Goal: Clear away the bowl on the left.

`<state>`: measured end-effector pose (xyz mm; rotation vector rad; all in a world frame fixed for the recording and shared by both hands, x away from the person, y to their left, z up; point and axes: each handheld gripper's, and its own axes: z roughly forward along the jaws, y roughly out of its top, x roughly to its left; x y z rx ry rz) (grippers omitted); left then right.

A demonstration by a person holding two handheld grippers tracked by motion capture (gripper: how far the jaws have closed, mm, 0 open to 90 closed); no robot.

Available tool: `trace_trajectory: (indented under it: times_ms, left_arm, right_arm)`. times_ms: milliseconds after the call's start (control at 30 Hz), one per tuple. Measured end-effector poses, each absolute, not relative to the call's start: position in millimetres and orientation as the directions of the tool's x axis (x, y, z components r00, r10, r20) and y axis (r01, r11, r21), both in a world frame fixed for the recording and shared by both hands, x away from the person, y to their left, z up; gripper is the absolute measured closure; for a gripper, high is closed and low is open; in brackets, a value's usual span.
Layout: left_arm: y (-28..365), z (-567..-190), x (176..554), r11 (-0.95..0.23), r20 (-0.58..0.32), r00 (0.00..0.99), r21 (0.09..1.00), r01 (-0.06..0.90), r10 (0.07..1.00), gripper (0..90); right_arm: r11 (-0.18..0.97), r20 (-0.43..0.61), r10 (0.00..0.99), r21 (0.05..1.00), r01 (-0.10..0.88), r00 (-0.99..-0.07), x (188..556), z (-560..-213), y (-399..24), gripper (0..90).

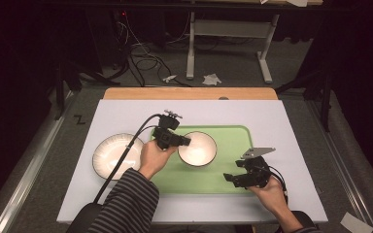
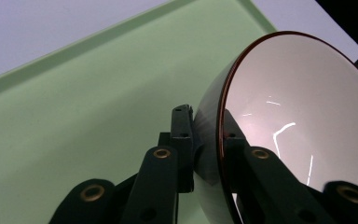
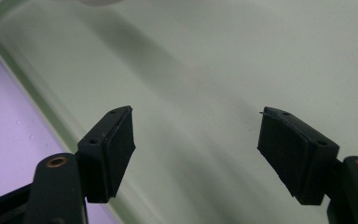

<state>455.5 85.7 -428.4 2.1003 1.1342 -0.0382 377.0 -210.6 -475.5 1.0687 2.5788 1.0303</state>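
High view, left tongs (image 1: 187, 141) pinching glossy round bowl (image 1: 197, 148), smooth green tray (image 1: 233, 170)

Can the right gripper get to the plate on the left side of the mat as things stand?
Probably not directly. The right gripper is open over the tray, but the left gripper, clamped on the bowl, and its forearm lie between it and the plate.

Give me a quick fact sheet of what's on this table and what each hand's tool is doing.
Surface: white table
Tray: green tray, flat on the table
Bowl: white bowl, dark rim, tilted over the tray
Plate: white plate, on the table left of the tray
Left gripper: fingers clamped on the bowl's rim
Right gripper: fingers apart, holding nothing, above the tray
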Motion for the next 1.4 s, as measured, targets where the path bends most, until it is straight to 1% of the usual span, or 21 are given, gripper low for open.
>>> trace_trajectory:
  times_ms: [67, 233, 467, 800, 900, 1000, 1067, 1133, 1267, 1367, 1400]
  left_arm:
    - [80, -431, 460, -0.344, -0.344, 0.608, 0.583, 0.736, 0.716, 81.4]
    - [72, -442, 474, -0.323, -0.368, 0.574, 0.555, 0.767, 0.732, 81.4]
    - [74, -460, 491, -0.283, -0.391, 0.510, 0.507, 0.814, 0.766, 81.4]
    - [70, -479, 499, -0.246, -0.399, 0.463, 0.486, 0.839, 0.791, 81.1]
    - [72, -484, 500, -0.201, -0.438, 0.437, 0.487, 0.850, 0.786, 81.2]
    - [74, -488, 499, -0.188, -0.450, 0.432, 0.490, 0.851, 0.782, 81.0]
    - [72, -488, 497, -0.199, -0.444, 0.437, 0.486, 0.851, 0.782, 80.4]
    - [70, -488, 495, -0.220, -0.419, 0.449, 0.489, 0.844, 0.789, 77.5]
    - [73, -488, 495, -0.259, -0.394, 0.474, 0.486, 0.835, 0.788, 68.8]
    - [76, -484, 493, -0.267, -0.383, 0.485, 0.497, 0.826, 0.786, 62.6]
    - [76, -483, 493, -0.250, -0.389, 0.479, 0.509, 0.824, 0.787, 60.0]
  right_arm:
    - [0.507, 0.103, 0.671, 0.659, 0.556, -0.734, 377, -475, -211, 28.5]
    - [0.505, 0.107, 0.674, 0.655, 0.562, -0.731, 377, -475, -212, 28.6]
    - [0.515, 0.105, 0.667, 0.650, 0.558, -0.738, 375, -475, -211, 28.6]
    - [0.521, 0.105, 0.666, 0.644, 0.561, -0.739, 376, -476, -211, 28.4]
    - [0.522, 0.108, 0.669, 0.636, 0.568, -0.735, 376, -477, -210, 28.3]
    - [0.525, 0.105, 0.667, 0.636, 0.565, -0.738, 376, -477, -210, 28.3]
    - [0.532, 0.102, 0.662, 0.635, 0.561, -0.743, 376, -477, -210, 28.3]
    - [0.534, 0.099, 0.660, 0.635, 0.558, -0.744, 376, -477, -209, 28.3]
    - [0.528, 0.108, 0.669, 0.628, 0.572, -0.736, 377, -478, -210, 28.2]
    - [0.526, 0.111, 0.666, 0.631, 0.570, -0.738, 377, -478, -210, 28.2]
    - [0.530, 0.109, 0.666, 0.627, 0.571, -0.738, 377, -478, -209, 28.2]
